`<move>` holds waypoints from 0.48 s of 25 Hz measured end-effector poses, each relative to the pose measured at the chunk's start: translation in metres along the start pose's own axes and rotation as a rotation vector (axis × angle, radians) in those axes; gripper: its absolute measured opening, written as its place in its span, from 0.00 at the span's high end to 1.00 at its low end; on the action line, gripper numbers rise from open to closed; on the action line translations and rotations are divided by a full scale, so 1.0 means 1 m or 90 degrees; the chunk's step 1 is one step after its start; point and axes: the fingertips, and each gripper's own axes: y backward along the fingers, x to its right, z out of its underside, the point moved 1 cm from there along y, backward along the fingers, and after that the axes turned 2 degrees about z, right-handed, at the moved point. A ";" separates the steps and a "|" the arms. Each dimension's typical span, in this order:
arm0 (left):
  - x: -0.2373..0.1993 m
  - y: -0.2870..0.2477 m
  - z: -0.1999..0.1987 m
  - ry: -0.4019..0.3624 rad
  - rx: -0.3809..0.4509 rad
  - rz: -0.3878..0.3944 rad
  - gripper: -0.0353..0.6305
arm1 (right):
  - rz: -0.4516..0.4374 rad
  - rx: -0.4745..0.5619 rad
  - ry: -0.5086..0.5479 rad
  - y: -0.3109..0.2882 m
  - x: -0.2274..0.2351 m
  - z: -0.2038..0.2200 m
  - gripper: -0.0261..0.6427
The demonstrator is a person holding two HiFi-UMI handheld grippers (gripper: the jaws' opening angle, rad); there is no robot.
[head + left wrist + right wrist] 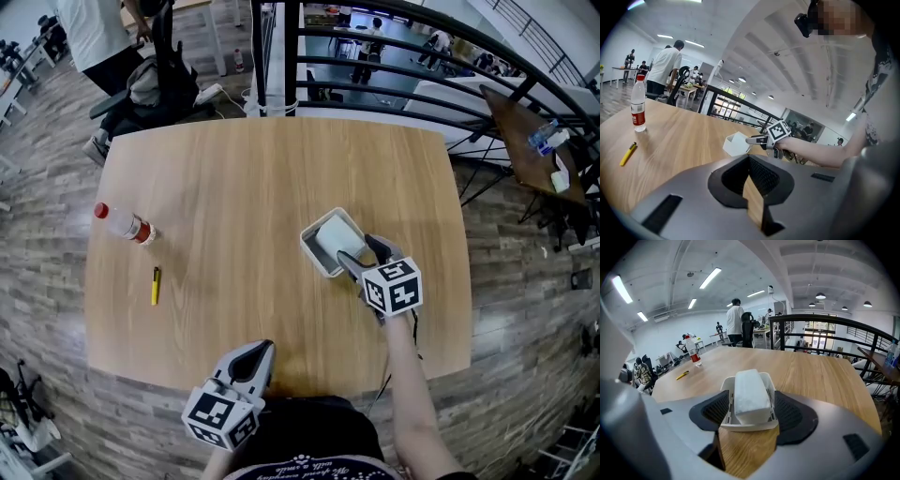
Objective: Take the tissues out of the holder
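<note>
A white holder (pixel 314 251) stands on the wooden table (pixel 234 187), right of the middle, with a white pack of tissues (pixel 336 239) upright inside it. My right gripper (pixel 361 251) is open at the holder's near right end. In the right gripper view the holder (pixel 749 426) and tissues (pixel 750 397) sit between the two spread jaws of the right gripper (pixel 750 409), and I see no pad pressing on them. My left gripper (pixel 258 352) hovers at the table's front edge, shut and empty. The left gripper view shows the holder (pixel 736 144) far ahead of the left gripper (pixel 751 161).
A clear bottle with a red cap (pixel 124 224) lies at the table's left, with a yellow pen (pixel 156 285) nearer the front. A black railing (pixel 375 56) runs behind the table. A person (pixel 94 37) and a chair stand at the back left.
</note>
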 end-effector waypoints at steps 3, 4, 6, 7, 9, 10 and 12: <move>-0.002 0.000 0.000 0.006 0.002 -0.008 0.94 | -0.022 -0.013 -0.014 -0.007 0.000 0.000 0.53; -0.003 0.001 0.000 0.009 0.002 -0.011 0.94 | -0.031 -0.017 -0.021 -0.010 0.000 0.001 0.53; -0.004 0.000 0.000 0.014 0.003 -0.015 0.94 | -0.039 -0.027 -0.029 -0.015 0.000 0.004 0.53; -0.004 0.000 0.000 0.015 0.004 -0.017 0.94 | -0.038 -0.034 -0.027 -0.018 0.001 0.007 0.53; -0.004 -0.001 0.000 0.017 0.004 -0.019 0.94 | -0.038 -0.051 -0.019 -0.022 0.001 0.013 0.53; -0.004 -0.001 0.000 0.018 0.004 -0.019 0.94 | -0.039 -0.056 -0.014 -0.024 0.000 0.015 0.53; -0.005 0.000 0.000 0.022 0.004 -0.020 0.94 | -0.039 -0.055 -0.005 -0.027 -0.002 0.017 0.53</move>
